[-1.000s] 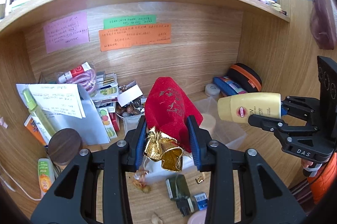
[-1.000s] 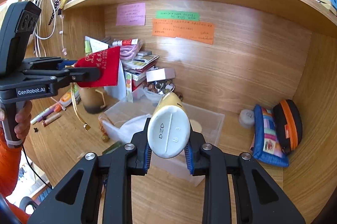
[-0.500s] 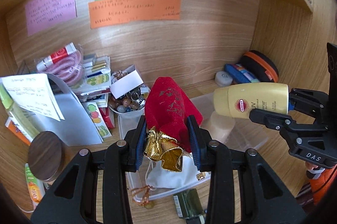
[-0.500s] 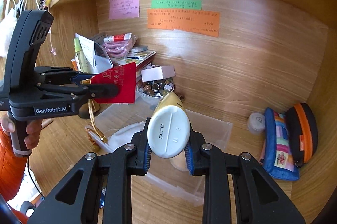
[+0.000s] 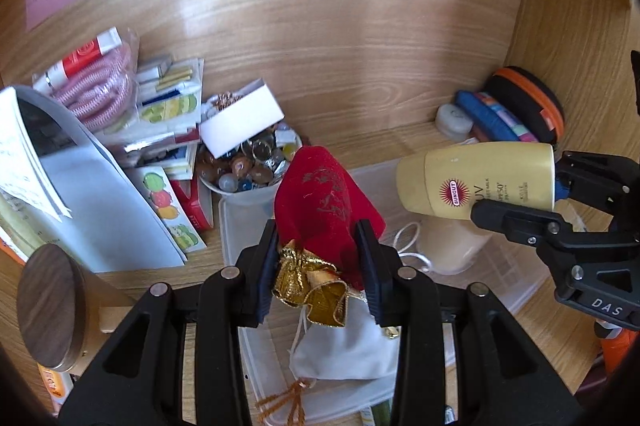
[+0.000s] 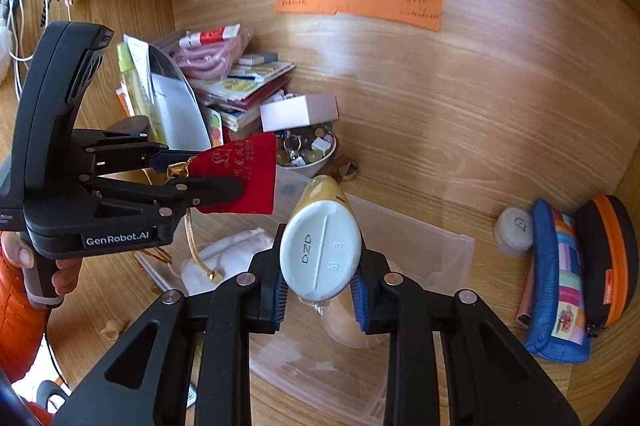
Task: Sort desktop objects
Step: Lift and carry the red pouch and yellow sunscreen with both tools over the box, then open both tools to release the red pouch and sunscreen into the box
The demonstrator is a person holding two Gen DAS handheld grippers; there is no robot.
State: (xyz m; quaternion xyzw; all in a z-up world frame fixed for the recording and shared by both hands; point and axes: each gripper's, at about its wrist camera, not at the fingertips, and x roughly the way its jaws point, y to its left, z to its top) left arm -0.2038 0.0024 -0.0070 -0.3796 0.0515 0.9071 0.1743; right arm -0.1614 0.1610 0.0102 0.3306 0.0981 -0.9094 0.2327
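My left gripper [image 5: 316, 250] is shut on a red velvet pouch [image 5: 324, 201] with a gold ruffled neck, held above a clear plastic bin [image 5: 516, 282]. The same pouch [image 6: 244, 177] shows in the right wrist view, gold cord dangling below it. My right gripper [image 6: 320, 282] is shut on a yellow sunscreen bottle [image 6: 320, 246], its white base toward the camera. In the left wrist view the bottle [image 5: 476, 177] lies level over the bin's right half. A white drawstring pouch [image 5: 348, 342] and a pale round jar [image 5: 452, 246] lie inside the bin.
A bowl of beads [image 5: 248, 169] with a white box on it stands behind the bin. Stacked booklets [image 5: 168, 105], papers and a wood-lidded jar [image 5: 52, 306] crowd the left. A colourful pencil case [image 6: 560, 282], an orange-trimmed black case [image 6: 608, 254] and a small white pot [image 6: 514, 230] sit at the right wall.
Both grippers have moved forward and down into the shelf niche, closer to the clear bin. Each keeps its hold on its object.
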